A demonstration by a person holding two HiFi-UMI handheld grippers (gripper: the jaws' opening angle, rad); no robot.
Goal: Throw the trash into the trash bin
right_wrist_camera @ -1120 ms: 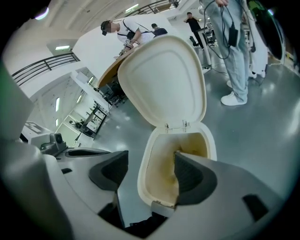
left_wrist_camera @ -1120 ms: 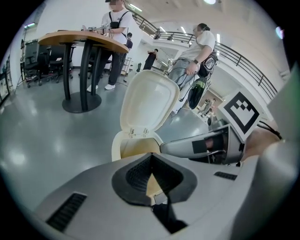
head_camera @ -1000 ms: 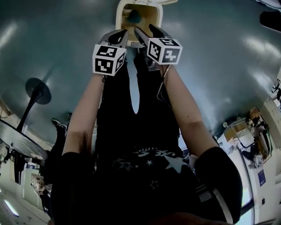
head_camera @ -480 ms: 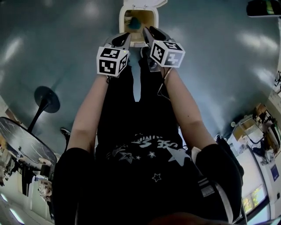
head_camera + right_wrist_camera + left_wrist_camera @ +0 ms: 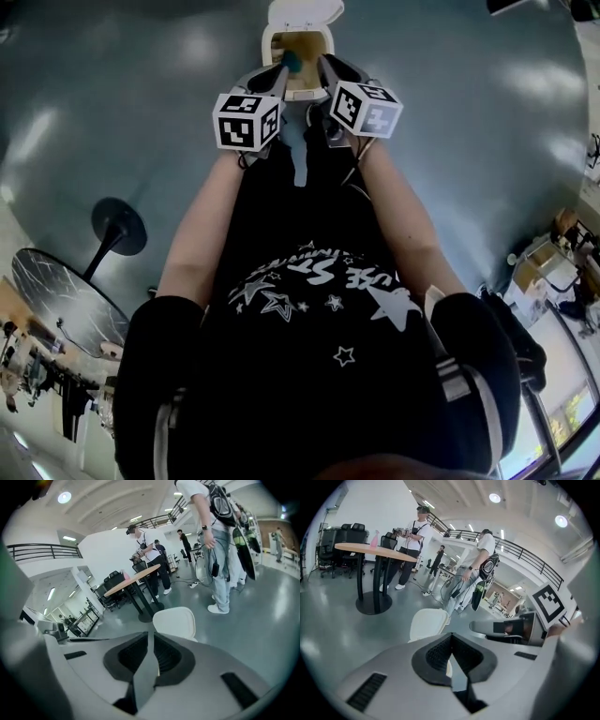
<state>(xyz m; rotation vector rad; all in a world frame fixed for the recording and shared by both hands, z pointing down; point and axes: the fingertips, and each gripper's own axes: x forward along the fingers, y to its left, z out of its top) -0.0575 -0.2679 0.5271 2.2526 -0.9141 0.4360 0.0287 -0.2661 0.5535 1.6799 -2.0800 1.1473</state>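
the person is holding both grippers near the white plastic trash bin (image 5: 332, 47) with its lid flipped open, and a small teal piece of trash (image 5: 292, 62) is lying inside that bin. the left gripper (image 5: 451, 635) is keeping its jaws together on nothing, while the right gripper (image 5: 150, 634) is closing its jaws, nearly meeting, also empty.

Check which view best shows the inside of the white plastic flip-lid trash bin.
Head view: it looks down into the open white plastic flip-lid trash bin, showing the tan interior and a teal item inside. The left gripper view shows only the raised white lid, no interior; the right gripper view shows the same.
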